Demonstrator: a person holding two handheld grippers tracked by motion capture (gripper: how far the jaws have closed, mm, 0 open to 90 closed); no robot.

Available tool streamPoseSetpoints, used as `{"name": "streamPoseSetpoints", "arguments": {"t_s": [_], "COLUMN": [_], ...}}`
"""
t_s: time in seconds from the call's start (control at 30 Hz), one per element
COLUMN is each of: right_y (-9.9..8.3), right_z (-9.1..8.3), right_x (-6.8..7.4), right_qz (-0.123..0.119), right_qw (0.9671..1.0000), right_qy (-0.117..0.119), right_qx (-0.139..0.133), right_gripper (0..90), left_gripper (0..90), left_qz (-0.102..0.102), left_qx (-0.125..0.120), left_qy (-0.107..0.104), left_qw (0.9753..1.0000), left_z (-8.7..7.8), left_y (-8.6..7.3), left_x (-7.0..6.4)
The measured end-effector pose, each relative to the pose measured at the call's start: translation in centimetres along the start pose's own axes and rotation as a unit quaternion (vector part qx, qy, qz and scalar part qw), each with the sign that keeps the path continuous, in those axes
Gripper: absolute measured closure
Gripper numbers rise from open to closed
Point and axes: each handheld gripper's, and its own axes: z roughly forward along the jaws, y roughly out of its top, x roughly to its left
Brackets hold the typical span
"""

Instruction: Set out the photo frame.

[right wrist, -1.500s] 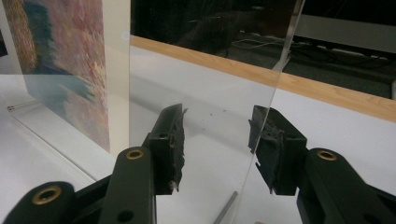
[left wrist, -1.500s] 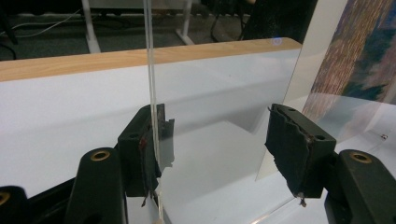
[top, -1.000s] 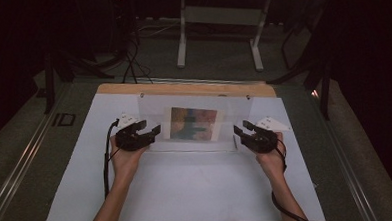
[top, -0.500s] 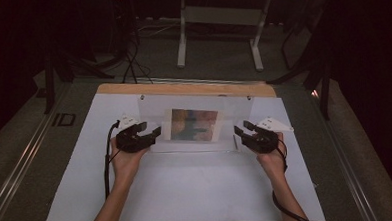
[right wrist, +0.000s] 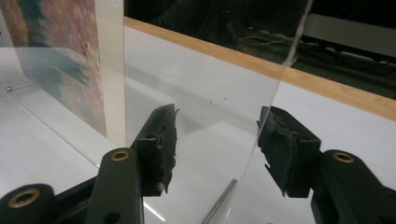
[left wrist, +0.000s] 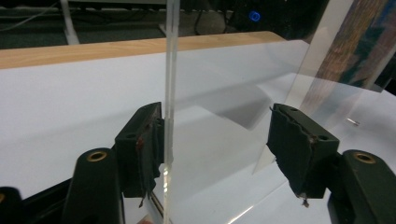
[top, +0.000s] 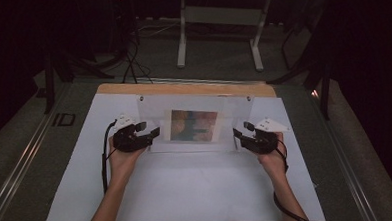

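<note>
Since the earlier frame little has shifted: both wide-open grippers, left [top: 152, 134] and right [top: 236, 134], straddle the upright clear acrylic picture frame [top: 194, 124] edges between their jaws, ungripped; grasping and lifting remain.

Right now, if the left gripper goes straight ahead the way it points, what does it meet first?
The clear acrylic frame: its edge already stands between the open jaws of the left gripper, close beside one pad. Depth is hard to judge.

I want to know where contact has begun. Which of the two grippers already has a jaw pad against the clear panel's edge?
The left gripper: its left pad sits against the clear acrylic frame. The right gripper straddles the panel, jaws apart.
</note>
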Motion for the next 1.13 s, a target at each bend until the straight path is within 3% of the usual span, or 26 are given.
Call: {"name": "streamPoseSetpoints", "arguments": {"t_s": [0.27,0.4,0.6,0.7,1.0,1.13], "right_y": [0.3,0.6,0.8,0.8,0.3,-0.2], "right_z": [-0.7,-1.5,-2.3,-2.8,-3.6,-3.5], "right_x": [-0.5,-1.2,-1.8,-2.4,-4.0,-4.9], "right_qz": [0.001,0.006,0.007,0.01,0.028,0.034], "right_qw": [1.0,0.9998,0.9997,0.9996,0.9994,0.9993], "right_qy": [0.003,0.0,0.01,0.01,-0.001,-0.015], "right_qx": [-0.007,-0.016,-0.022,-0.025,-0.021,-0.003], "right_gripper": [45.0,43.0,42.4,42.3,42.3,42.2], "left_gripper": [36.0,37.7,39.6,39.7,40.3,40.3], "left_qz": [-0.001,-0.011,-0.01,-0.022,-0.04,-0.043], "left_qx": [-0.022,-0.032,-0.044,-0.045,-0.049,-0.028], "left_qy": [0.008,0.003,0.0,0.0,0.02,0.058], "left_qw": [0.9997,0.9994,0.999,0.9987,0.9978,0.997], "left_z": [-1.3,-2.2,-3.2,-3.8,-4.7,-4.5], "left_y": [0.5,0.7,1.1,1.3,1.2,0.7], "left_x": [0.5,1.1,1.6,2.2,3.5,4.4]}}
